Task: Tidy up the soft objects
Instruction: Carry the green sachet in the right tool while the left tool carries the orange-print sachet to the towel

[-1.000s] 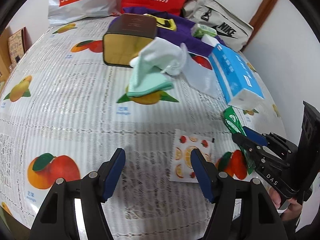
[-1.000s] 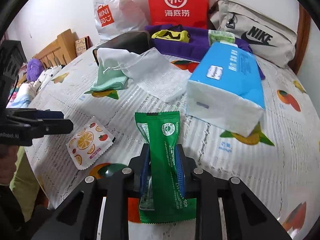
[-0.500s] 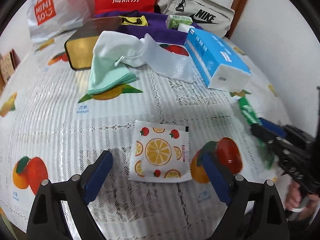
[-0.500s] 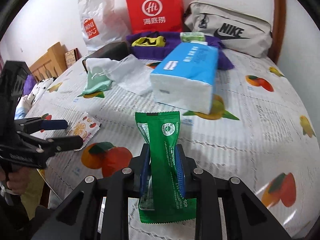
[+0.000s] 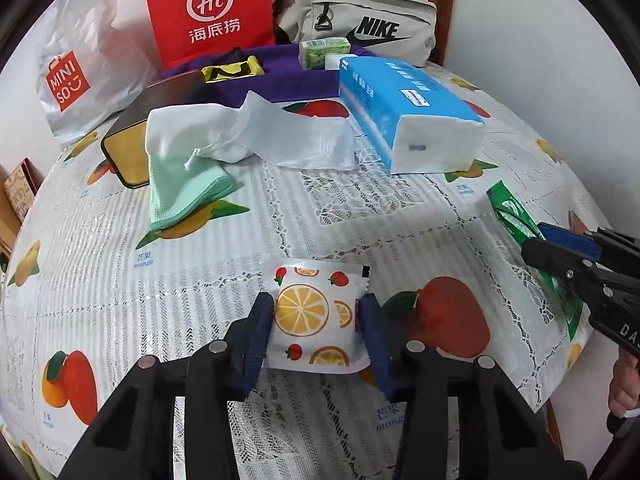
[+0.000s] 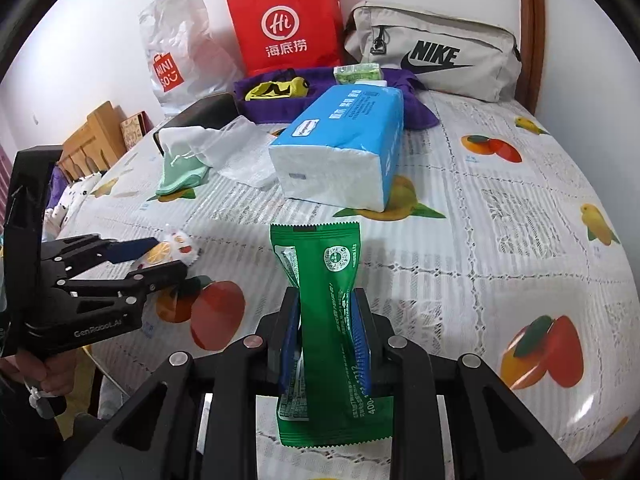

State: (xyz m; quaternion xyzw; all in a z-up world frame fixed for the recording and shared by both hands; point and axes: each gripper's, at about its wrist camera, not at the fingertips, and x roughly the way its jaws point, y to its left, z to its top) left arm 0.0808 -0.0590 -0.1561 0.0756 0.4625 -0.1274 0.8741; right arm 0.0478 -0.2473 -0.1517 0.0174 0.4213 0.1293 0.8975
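A white packet printed with orange slices and strawberries [image 5: 304, 312] lies on the fruit-patterned tablecloth [image 5: 360, 208]. My left gripper [image 5: 316, 306] is closing on it: its blue pads [image 5: 262, 320] press both side edges and the packet bulges between them. In the right wrist view the same packet [image 6: 176, 246] looks crumpled in the left gripper [image 6: 162, 256]. My right gripper [image 6: 326, 308] is shut on a green snack packet [image 6: 320, 256], held upright above the table. From the left wrist the green packet [image 5: 510, 210] and right gripper [image 5: 548, 240] sit at the right edge.
A blue tissue pack [image 5: 400, 100], a clear plastic bag [image 5: 308, 140], a white drawstring pouch [image 5: 188, 128] and a mint cloth [image 5: 184, 192] lie further back. Behind them are a dark box [image 5: 164, 96], a purple cloth [image 5: 292, 80], a red bag [image 5: 208, 12], a Miniso bag [image 5: 76, 68] and a Nike bag [image 5: 360, 20].
The left gripper moved up to the fruit-print packet, opened wide around it, then closed onto its sides. The right gripper swung sideways with the green packet still in it.
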